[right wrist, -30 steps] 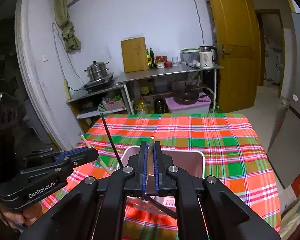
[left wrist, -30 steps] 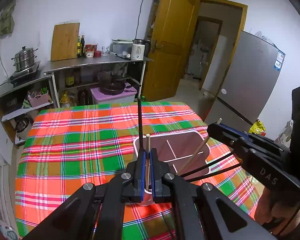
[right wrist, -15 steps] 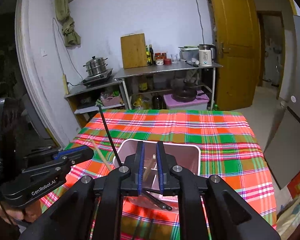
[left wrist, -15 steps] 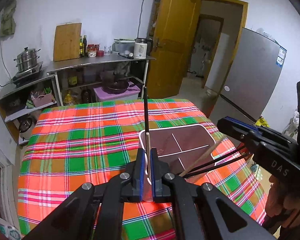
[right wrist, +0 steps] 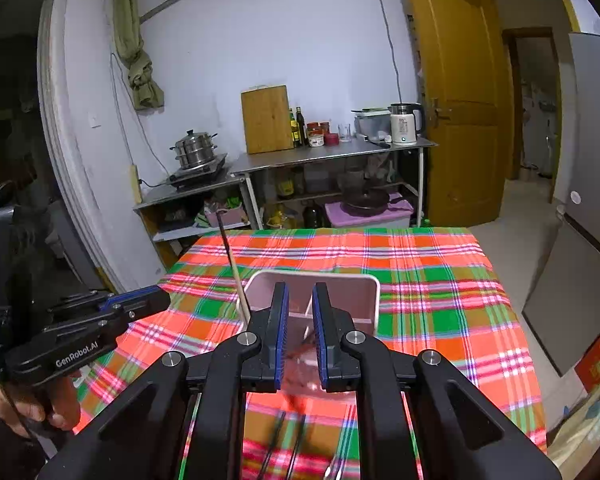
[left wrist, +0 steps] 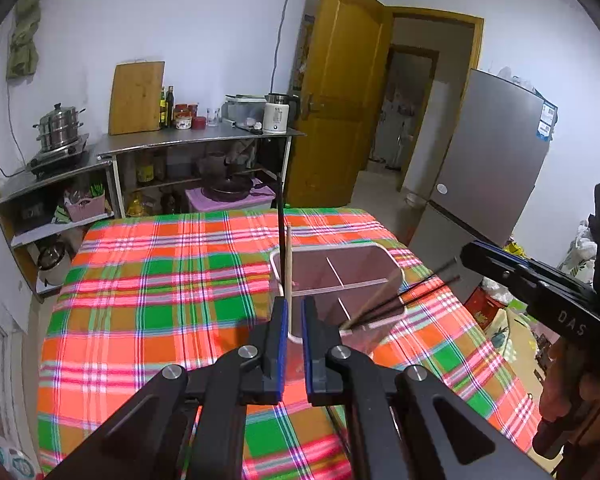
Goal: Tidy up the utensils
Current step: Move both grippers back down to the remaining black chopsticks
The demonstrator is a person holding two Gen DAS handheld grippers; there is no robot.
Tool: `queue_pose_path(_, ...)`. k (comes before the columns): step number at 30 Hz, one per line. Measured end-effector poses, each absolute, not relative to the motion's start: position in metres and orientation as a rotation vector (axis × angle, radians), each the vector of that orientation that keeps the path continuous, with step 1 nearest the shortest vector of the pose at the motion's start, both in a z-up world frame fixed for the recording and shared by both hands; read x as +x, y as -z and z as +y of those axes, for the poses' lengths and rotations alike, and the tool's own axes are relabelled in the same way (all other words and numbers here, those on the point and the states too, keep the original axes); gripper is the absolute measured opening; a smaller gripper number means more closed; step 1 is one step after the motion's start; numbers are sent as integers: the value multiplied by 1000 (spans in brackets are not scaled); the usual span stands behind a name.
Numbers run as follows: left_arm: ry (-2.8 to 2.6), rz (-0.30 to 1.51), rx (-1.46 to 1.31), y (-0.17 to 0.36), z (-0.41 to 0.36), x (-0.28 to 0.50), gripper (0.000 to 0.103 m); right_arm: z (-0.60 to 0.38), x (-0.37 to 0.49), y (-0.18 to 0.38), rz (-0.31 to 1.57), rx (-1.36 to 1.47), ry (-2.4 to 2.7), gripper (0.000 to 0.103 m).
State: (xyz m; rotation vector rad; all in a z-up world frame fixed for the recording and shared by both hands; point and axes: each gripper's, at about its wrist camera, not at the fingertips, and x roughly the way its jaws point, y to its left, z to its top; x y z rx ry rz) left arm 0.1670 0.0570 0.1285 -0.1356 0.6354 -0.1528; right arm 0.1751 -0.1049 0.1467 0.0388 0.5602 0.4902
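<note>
A pink divided bin stands on the plaid table. A wooden chopstick and a black one stand nearly upright in its near-left corner. My left gripper is shut just short of them and holds nothing. At the near-right corner a wooden stick and two black sticks lean out toward my right gripper. Its jaws stand a little apart and press on nothing. The sticks' ends run under it.
The checked tablecloth covers the table around the bin. Behind it is a steel shelf with a kettle, jars, a cutting board and a pot. A grey fridge stands at the right. A hand holds the right gripper.
Both grippers have drawn back from the bin. The right jaws parted and let go of their wooden chopstick. The left gripper slid off its chopsticks, which now stand in the bin.
</note>
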Motion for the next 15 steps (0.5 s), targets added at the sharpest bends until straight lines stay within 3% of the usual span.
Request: queue_pose_path(15,180,666,-136,-75,45,89,5,-134,107,-97,649,72,-469,12)
